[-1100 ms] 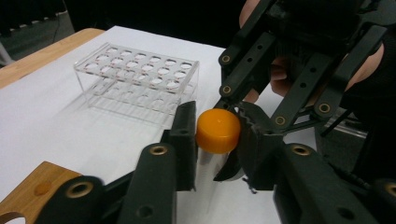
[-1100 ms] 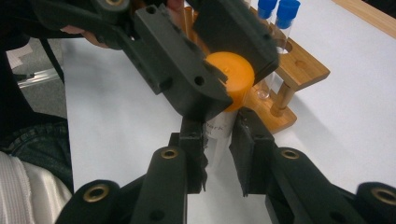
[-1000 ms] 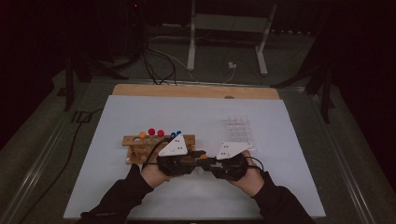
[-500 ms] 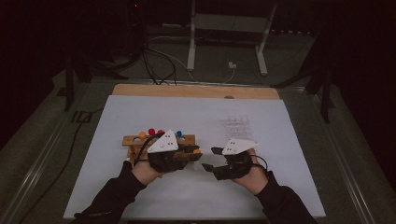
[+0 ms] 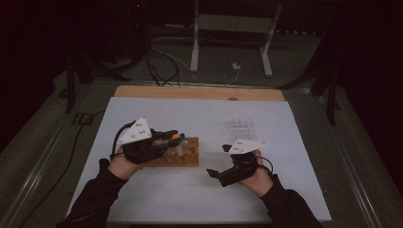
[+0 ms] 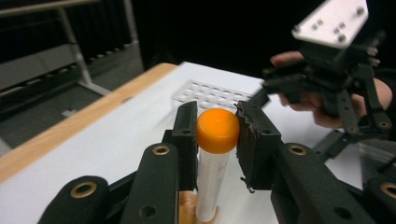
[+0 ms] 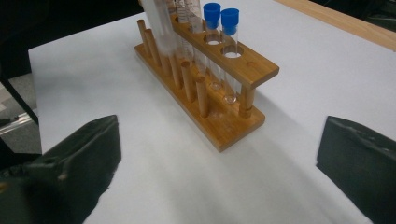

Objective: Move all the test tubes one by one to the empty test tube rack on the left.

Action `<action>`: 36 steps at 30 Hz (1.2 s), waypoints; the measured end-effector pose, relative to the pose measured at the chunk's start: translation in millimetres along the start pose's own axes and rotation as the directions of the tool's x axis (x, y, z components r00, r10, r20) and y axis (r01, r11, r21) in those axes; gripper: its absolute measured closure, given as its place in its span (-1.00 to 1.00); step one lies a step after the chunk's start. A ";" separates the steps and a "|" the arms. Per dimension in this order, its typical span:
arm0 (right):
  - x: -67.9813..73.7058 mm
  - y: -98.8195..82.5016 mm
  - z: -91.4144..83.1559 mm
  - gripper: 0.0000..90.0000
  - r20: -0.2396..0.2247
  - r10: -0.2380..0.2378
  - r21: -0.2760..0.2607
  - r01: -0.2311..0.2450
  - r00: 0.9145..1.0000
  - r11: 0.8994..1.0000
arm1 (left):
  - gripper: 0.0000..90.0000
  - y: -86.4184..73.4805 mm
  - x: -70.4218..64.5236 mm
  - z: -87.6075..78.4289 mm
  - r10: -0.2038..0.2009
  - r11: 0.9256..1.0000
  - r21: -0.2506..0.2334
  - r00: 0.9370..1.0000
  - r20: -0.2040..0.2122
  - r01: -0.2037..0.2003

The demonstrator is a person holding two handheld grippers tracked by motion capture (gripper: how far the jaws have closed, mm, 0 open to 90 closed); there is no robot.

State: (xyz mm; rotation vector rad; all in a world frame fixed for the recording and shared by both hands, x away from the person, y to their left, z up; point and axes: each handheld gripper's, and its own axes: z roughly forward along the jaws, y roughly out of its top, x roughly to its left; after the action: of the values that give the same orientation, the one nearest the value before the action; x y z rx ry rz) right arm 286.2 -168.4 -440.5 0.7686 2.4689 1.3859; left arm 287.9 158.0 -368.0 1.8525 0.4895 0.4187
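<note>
My left gripper [image 6: 217, 135] pinches the orange-capped tube [image 6: 215, 158] lifted above the wooden rack [image 5: 177, 154]; right gripper [image 5: 223, 174], at 3 o'clock, has just spread empty; placing it remains.

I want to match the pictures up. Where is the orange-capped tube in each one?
High view: orange-capped tube left of centre, at the left gripper, above the wooden rack.
Left gripper view: bottom centre, clamped between the jaws.
Right gripper view: I cannot pick it out among the blurred tubes at the top.
Shared landmark: the rack.
</note>
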 end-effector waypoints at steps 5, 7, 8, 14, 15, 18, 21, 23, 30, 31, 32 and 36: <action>-0.8 0.4 -1.8 -1.00 0.002 0.005 -0.011 -0.005 1.000 1.000 | 0.59 3.9 15.1 -27.4 -0.001 1.000 -0.013 0.996 -0.093 0.000; -0.8 1.0 -3.0 -1.00 0.005 0.004 -0.011 -0.004 1.000 1.000 | 0.59 3.1 20.7 -36.9 -0.005 1.000 -0.019 0.992 -0.128 0.003; -0.9 1.2 -3.6 -1.00 0.004 0.007 -0.015 -0.007 1.000 1.000 | 0.59 1.9 23.7 -41.1 -0.012 1.000 -0.020 0.990 -0.138 0.009; -0.6 2.3 -5.0 -1.00 0.009 0.000 -0.018 0.000 1.000 1.000 | 0.59 -11.0 39.5 -58.1 -0.041 0.999 0.004 0.978 -0.207 0.043; -0.4 2.4 -5.1 -1.00 0.008 -0.001 -0.017 0.001 1.000 1.000 | 0.59 -13.5 42.0 -60.0 -0.044 0.999 0.013 0.976 -0.214 0.047; -0.5 2.3 -5.7 -1.00 0.009 -0.002 -0.017 0.002 1.000 1.000 | 0.59 -22.3 49.4 -63.2 -0.051 0.998 0.033 0.967 -0.248 0.061; -0.6 2.4 -6.4 -1.00 0.010 0.000 -0.020 0.001 1.000 1.000 | 0.59 -31.0 57.3 -64.1 -0.073 0.996 0.036 0.961 -0.268 0.085; -0.5 2.5 -6.9 -1.00 0.012 -0.002 -0.021 0.003 1.000 1.000 | 0.59 -37.0 61.9 -62.7 -0.085 0.994 0.039 0.958 -0.273 0.099; -1.0 2.7 -8.4 -1.00 0.012 0.000 -0.028 0.000 1.000 1.000 | 0.59 -55.7 73.1 -54.1 -0.127 0.989 0.042 0.957 -0.263 0.143; -1.1 2.7 -8.4 -1.00 0.014 -0.001 -0.028 0.001 1.000 1.000 | 0.59 -57.9 73.7 -52.9 -0.130 0.988 0.044 0.956 -0.262 0.146; -1.3 2.6 -8.5 -1.00 0.013 0.000 -0.028 0.000 1.000 1.000 | 0.59 -59.9 74.4 -51.8 -0.129 0.988 0.051 0.957 -0.261 0.147; -1.4 2.5 -9.1 -1.00 0.012 0.000 -0.027 0.000 1.000 1.000 | 0.59 -69.7 76.3 -46.7 -0.131 0.985 0.084 0.967 -0.217 0.152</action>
State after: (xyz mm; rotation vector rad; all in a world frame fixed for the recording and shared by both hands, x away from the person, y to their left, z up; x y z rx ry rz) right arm 284.4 -174.8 -433.7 0.7686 2.4356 1.4076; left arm 320.1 255.7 -415.5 1.8641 0.7958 0.5038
